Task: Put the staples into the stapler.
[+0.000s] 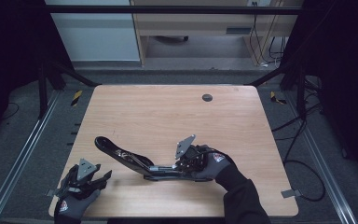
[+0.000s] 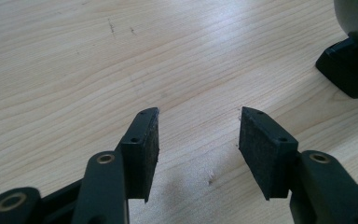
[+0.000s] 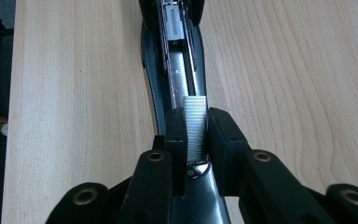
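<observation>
Left gripper (image 1: pixel 103 176) sits at the near-left table (image 1: pixel 168 107) corner, jaws spread, nothing between them, pads (image 2: pixel 151 154) over bare wood. Right gripper (image 3: pixel 196 135) near centre-right, jaws pinching a silver staple strip (image 3: pixel 196 123) right over the open stapler (image 1: pixel 126 158) channel. Stapler lies opened flat mid-table, between the two grippers. Farther back, a dark grommet (image 1: pixel 207 97) in the tabletop.

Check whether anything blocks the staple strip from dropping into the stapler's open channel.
Nothing visible does. The right gripper holds the staple strip directly over the open stapler's channel, which lies bare ahead. The left gripper hangs open, apart.
</observation>
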